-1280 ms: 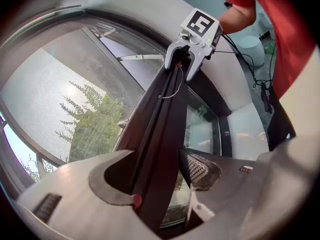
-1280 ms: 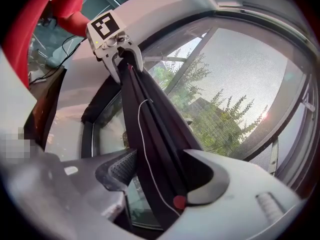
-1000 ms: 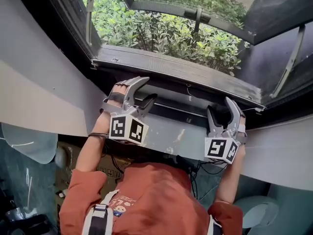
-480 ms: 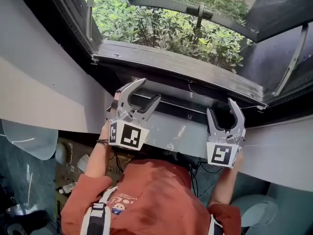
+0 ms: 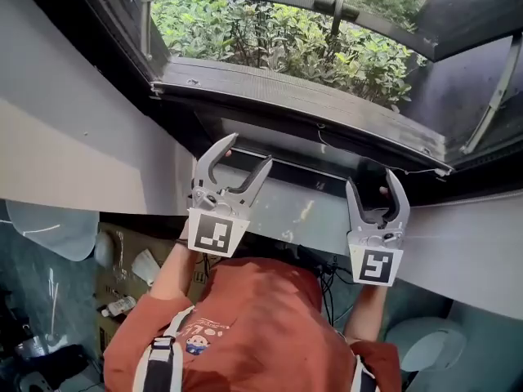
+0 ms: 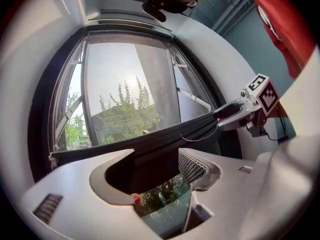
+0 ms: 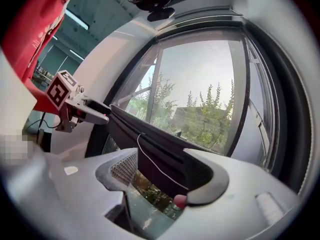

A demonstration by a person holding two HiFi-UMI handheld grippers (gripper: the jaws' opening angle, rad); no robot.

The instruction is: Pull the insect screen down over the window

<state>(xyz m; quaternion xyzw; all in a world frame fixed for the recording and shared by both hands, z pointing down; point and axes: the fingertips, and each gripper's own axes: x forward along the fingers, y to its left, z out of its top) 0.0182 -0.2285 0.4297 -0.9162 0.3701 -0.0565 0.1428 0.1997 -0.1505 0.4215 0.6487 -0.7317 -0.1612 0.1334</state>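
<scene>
Greenery shows beyond the window (image 5: 90,23). The left gripper (image 5: 249,149) and right gripper (image 5: 372,180) gape wide, empty, near the insect screen's pull bar (image 5: 294,109). Best to clamp both evenly and draw it level.

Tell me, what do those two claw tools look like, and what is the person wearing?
Both the left gripper and right gripper are pale grey plastic, each with two curved, horn-like jaws. Each carries a white cube printed with black square markers. Up close, one jaw shows a dotted grip pad. The person wears an orange-red shirt with grey shoulder straps.
</scene>
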